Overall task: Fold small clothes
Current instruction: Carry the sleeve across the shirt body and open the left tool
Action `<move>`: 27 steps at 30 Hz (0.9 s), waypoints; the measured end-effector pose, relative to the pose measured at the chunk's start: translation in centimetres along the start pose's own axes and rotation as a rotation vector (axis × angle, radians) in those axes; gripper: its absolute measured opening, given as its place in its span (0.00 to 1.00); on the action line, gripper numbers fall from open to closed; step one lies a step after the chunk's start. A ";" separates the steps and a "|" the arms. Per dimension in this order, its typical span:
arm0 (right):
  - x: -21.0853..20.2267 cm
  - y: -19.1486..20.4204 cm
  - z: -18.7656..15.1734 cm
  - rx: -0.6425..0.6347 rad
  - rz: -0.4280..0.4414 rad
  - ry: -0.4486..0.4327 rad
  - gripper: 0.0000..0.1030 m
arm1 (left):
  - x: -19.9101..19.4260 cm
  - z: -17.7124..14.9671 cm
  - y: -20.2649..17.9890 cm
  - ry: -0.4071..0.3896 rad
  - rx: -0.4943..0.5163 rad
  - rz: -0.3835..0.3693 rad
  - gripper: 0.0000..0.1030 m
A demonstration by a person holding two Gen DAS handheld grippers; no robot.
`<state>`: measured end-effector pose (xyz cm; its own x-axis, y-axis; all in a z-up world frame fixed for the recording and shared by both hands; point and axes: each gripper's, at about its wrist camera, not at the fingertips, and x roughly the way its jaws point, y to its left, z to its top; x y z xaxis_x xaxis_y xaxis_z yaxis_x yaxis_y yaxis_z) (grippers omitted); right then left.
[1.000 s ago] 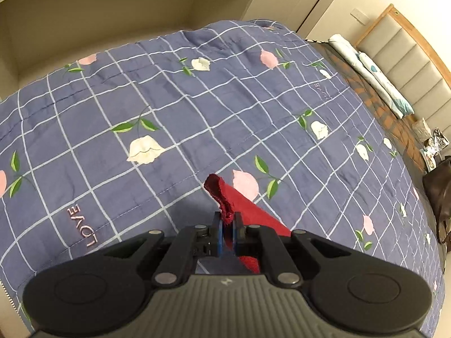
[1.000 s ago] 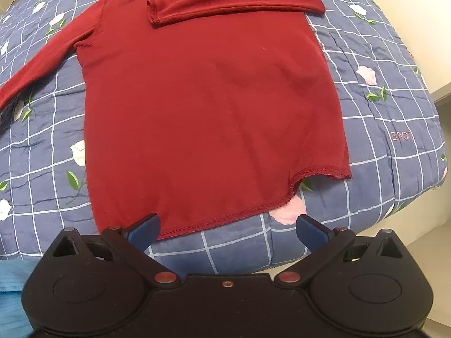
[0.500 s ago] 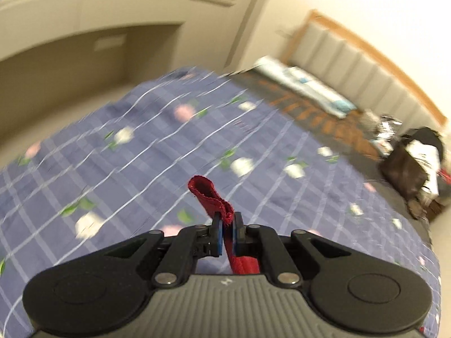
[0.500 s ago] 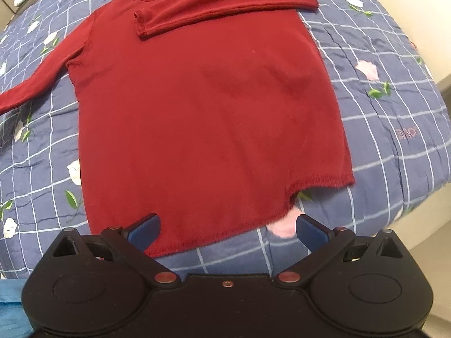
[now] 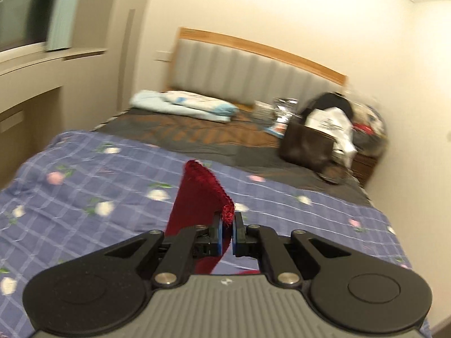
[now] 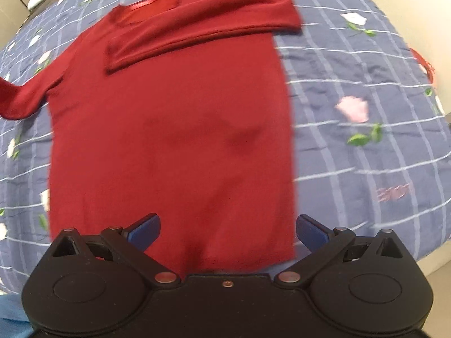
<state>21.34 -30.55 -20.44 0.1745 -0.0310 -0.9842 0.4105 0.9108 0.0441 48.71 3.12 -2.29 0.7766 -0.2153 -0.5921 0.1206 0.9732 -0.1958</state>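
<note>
Left gripper (image 5: 225, 226): black linkage arms, silver screws, two round black discs, ribbed grey housing with small logo, blue pads. Right gripper (image 6: 227, 226): black body, silver screws, blue fingertips (image 6: 145, 229)

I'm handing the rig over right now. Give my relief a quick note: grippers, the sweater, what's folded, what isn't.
Left gripper: shut on the cuff of the red sweater, lifted above the quilt.
Right gripper: open, empty, over the sweater's hem.
Sweater lies flat on the quilt, collar away from the right gripper.
Done: one sleeve folded across the chest.
Left: lay the held sleeve across too, then fold the body.
</note>
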 end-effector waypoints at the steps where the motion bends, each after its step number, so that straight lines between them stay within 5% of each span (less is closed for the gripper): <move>1: 0.1 -1.2 0.3 0.001 -0.003 -0.003 0.99 | 0.5 -0.3 -2.0 0.004 0.011 -0.016 0.05; 14: 1.1 -13.1 2.4 0.026 -0.070 0.010 0.99 | 11.6 -12.2 -23.1 0.198 0.194 -0.146 0.05; 23: 2.2 -16.2 1.7 0.084 -0.093 0.051 0.99 | 15.0 -18.3 -27.1 0.365 0.280 -0.153 0.06; 27: 2.9 -16.0 1.7 0.073 -0.086 0.074 0.99 | 15.7 -18.5 -26.8 0.409 0.285 -0.151 0.17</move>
<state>16.80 -45.91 -23.66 0.0704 -0.0745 -0.9947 0.4853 0.8738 -0.0311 46.23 -27.84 -20.78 0.4397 -0.3134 -0.8417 0.4202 0.9000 -0.1157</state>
